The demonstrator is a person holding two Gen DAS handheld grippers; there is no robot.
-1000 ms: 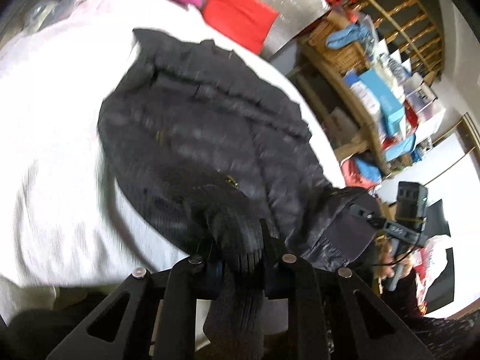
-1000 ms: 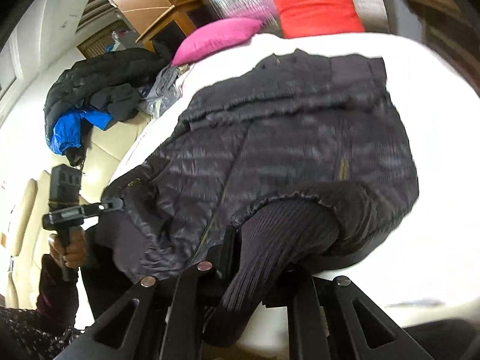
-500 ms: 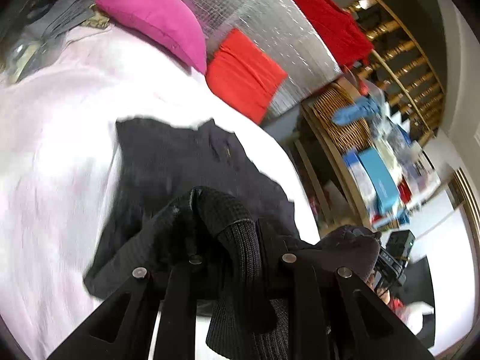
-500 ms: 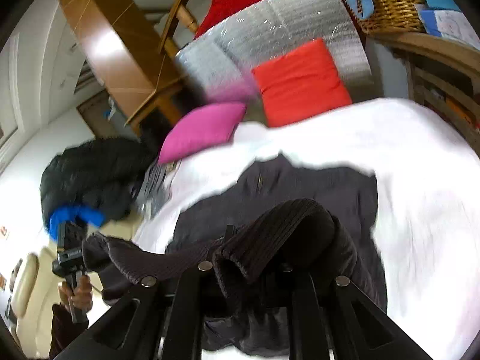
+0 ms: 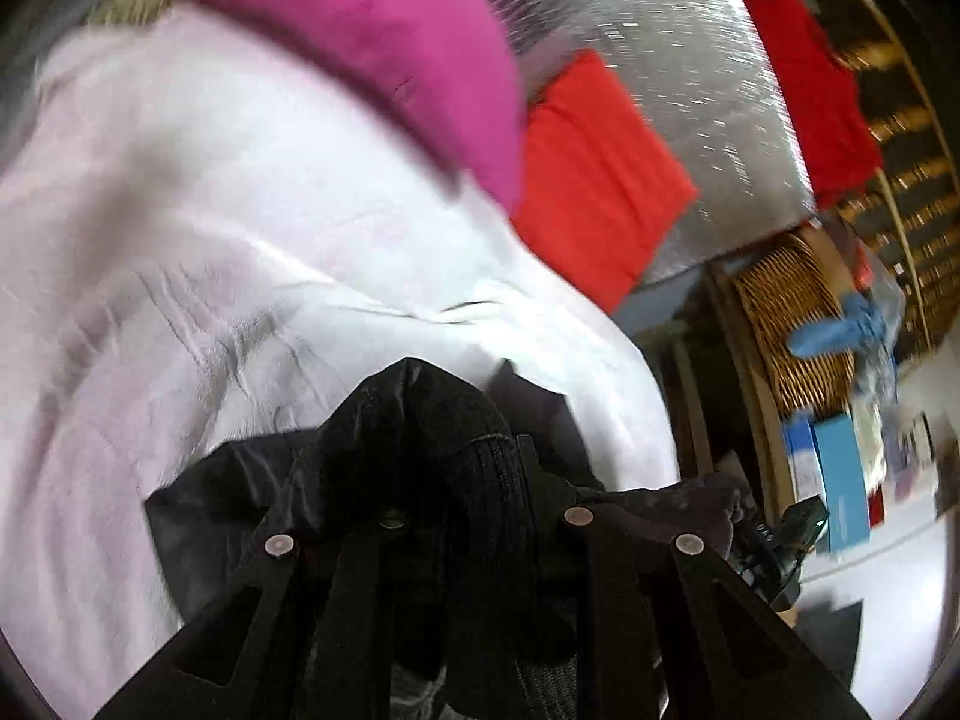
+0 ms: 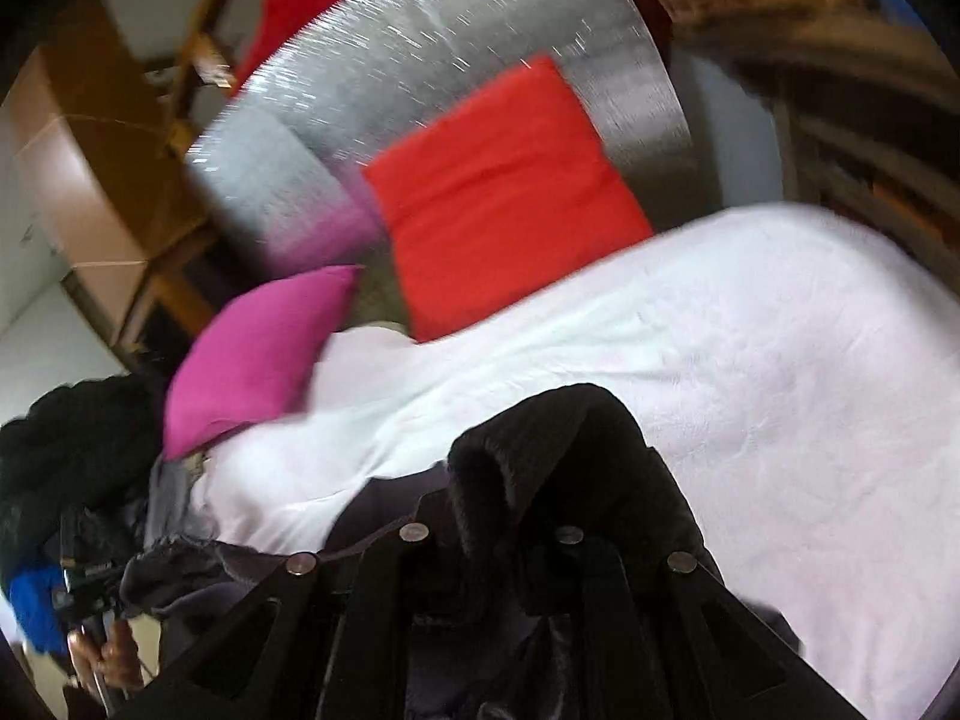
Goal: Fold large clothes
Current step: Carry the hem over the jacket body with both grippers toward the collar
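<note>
- Dark padded jacket (image 5: 252,480), bunched low over the white bed (image 5: 180,240).
- Left tool (image 5: 456,468) pinches its ribbed cuff.
- Right tool (image 6: 528,516) apparently clamps the other cuff; blur obscures detail.

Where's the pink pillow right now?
In the right wrist view the pink pillow lies at the left, on the white bedding's far edge, beside the red cushion and against the silver panel.

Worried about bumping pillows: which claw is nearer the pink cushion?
Left. The left claw, shut on the dark jacket, has the pink cushion close ahead; the right claw, also gripping the jacket, sees it farther off to its left.
</note>
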